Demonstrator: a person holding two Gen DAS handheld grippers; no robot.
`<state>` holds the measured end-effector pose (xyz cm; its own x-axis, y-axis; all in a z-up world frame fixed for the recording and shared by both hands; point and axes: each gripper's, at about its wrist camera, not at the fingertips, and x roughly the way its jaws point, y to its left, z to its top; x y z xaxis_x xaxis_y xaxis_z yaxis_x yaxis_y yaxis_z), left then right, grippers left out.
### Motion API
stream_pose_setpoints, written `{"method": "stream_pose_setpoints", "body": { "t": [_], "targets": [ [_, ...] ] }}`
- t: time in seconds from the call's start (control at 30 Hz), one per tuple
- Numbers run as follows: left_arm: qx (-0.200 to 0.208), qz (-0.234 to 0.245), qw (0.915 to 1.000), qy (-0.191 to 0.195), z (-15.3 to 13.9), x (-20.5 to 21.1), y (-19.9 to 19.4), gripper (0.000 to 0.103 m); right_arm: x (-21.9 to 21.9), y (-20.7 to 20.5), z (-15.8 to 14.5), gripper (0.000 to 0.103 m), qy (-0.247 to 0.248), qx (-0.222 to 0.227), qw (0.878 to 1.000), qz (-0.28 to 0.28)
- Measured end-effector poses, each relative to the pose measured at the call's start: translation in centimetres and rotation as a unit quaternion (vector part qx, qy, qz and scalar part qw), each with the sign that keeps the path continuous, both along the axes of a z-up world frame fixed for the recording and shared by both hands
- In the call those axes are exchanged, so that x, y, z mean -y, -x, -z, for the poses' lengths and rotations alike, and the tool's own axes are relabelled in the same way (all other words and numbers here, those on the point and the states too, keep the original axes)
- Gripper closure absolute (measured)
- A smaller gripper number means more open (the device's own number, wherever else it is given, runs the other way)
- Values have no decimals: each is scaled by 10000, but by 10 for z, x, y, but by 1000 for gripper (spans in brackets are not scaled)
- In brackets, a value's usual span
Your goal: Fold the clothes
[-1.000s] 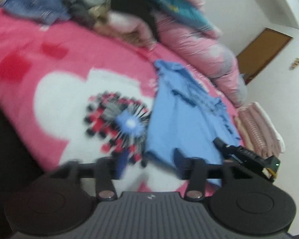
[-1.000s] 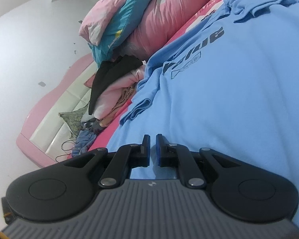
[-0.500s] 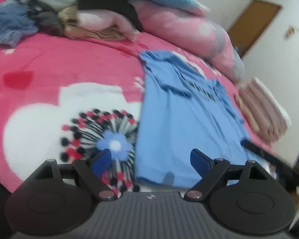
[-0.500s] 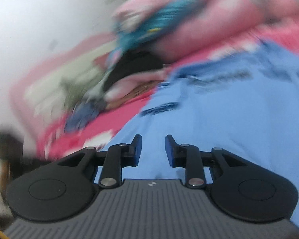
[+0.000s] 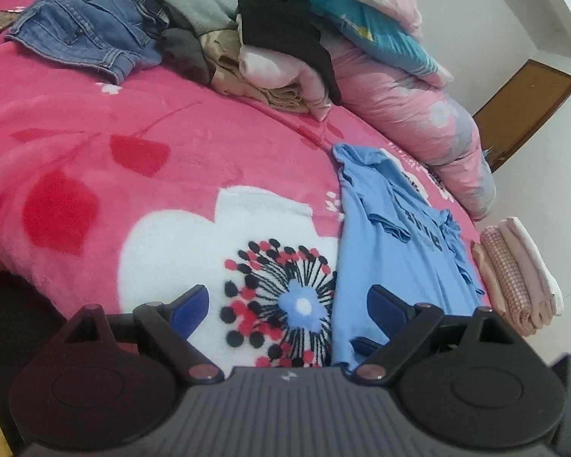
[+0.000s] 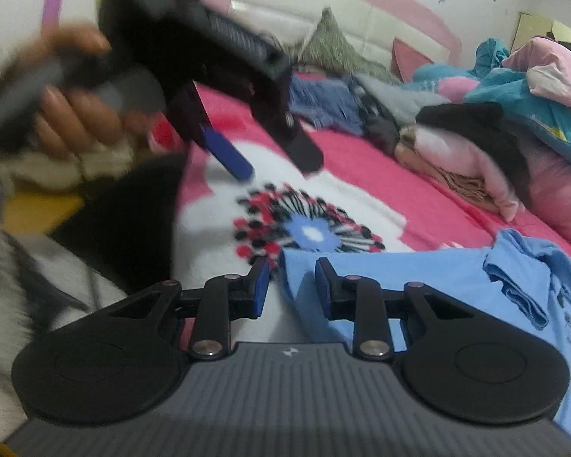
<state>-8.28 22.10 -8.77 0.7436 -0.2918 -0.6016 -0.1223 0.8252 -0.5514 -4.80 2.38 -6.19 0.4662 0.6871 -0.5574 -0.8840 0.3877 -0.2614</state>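
Pink floral blanket (image 5: 194, 160) covers the bed; big white flower print with a blue-centred burst of black and red dots sits at the near edge. Blue T-shirt (image 5: 384, 266) lies flat on the blanket at about 3 o'clock of that burst, sleeves folded in over the chest, dark lettering partly hidden, hem toward the near edge. Left gripper (image 5: 287, 306) hangs above the blanket, its blue-padded fingers (image 5: 190, 304) spread wide and opening, nothing between them; the right-hand finger sits over the shirt's lower left corner, and contact cannot be told. In the right wrist view the same gripper shows at 10 o'clock, blurred, held in a person's hand (image 6: 76, 114), fingers apart above the white print. Right gripper (image 6: 291, 285) is low over the shirt's near corner; its fingers (image 6: 262, 285) stand a little apart, released, and a fold of blue cloth lies in the gap without being pinched, as far as the view tells. Heap of unfolded clothes at 12 o'clock of the shirt: jeans (image 5: 83, 38), grey garment (image 5: 194, 3), black top (image 5: 285, 38) over a pale pink piece, tan cloth under that. Pink quilt (image 5: 407, 103) and teal pillow (image 5: 361, 26) behind the heap. Small stack of folded pink and checked items (image 5: 514, 274) at 3 o'clock, just past the shirt's far edge. Brown door (image 5: 525, 110) at 2 o'clock on the white wall.
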Motion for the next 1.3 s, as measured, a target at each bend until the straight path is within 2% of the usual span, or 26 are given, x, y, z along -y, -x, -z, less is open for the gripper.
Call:
{"method": "stream_pose_setpoints", "body": {
  "t": [0.07, 0.13, 0.2, 0.23, 0.3, 0.37, 0.47, 0.53, 0.57, 0.6, 0.67, 0.77, 0.9, 0.97, 1.03, 1.07, 1.13, 1.2, 1.3],
  "targets": [
    [61, 37, 10000, 3, 1, -1, 1, 12, 4, -10, -2, 97, -232, -412, 9986, 224],
    [152, 92, 9998, 14, 2, -3, 1, 12, 21, -27, -12, 100, -899, -1216, 9872, 497],
    [237, 141, 9996, 41, 2, -5, 1, 12, 46, -42, -26, 100, -1809, -2022, 9612, 506],
    [262, 146, 9995, 54, 2, -7, 1, 12, 52, -45, -32, 100, -2067, -2200, 9525, 405],
    [303, 152, 9994, 69, 2, -10, 0, 12, 60, -46, -44, 100, -2368, -2337, 9429, 128],
    [285, 140, 9995, 75, 4, -11, -1, 12, 52, -45, -42, 100, -2151, -2308, 9489, -99],
    [267, 116, 9996, 70, 7, -11, -3, 12, 25, -39, -15, 95, -1352, -2296, 9635, -250],
    [264, 123, 9996, -6, 5, -8, -3, 12, 12, -28, 3, 94, -890, -2037, 9747, -239],
    [262, 136, 9995, -56, 4, -6, -4, 12, 8, -22, 7, 87, -769, -1861, 9792, -257],
    [264, 159, 9995, -118, 3, -4, -6, 12, 7, -16, 7, 81, -763, -1743, 9811, -348],
    [295, 241, 9991, -188, 0, 4, -10, 12, 12, -10, -3, 57, -998, -1745, 9781, -537],
    [360, 408, 9982, -251, -3, 17, -19, 10, 26, -5, -17, 52, -1355, -1666, 9752, -541],
    [361, 864, 9941, -550, -8, 45, -37, 10, 73, -6, -36, 52, -2071, -1699, 9634, -29],
    [332, 1049, 9912, -733, -8, 58, -44, 10, 118, -8, -46, 52, -2570, -1711, 9499, 477],
    [261, 1174, 9892, -833, -6, 68, -49, 11, 176, -6, -54, 52, -2998, -1635, 9317, 1240],
    [232, 1226, 9885, -855, -4, 71, -50, 12, 208, -4, -55, 52, -3183, -1592, 9187, 1710],
    [161, 1299, 9872, -911, -2, 76, -49, 12, 271, 1, -52, 52, -3430, -1529, 8854, 2740],
    [75, 1329, 9863, -976, 1, 79, -47, 12, 321, 8, -42, 52, -3425, -1545, 8510, 3669],
    [-28, 1301, 9854, -1094, 3, 81, -43, 12, 376, 19, -20, 51, -3237, -1696, 8088, 4608]
  ]
}}
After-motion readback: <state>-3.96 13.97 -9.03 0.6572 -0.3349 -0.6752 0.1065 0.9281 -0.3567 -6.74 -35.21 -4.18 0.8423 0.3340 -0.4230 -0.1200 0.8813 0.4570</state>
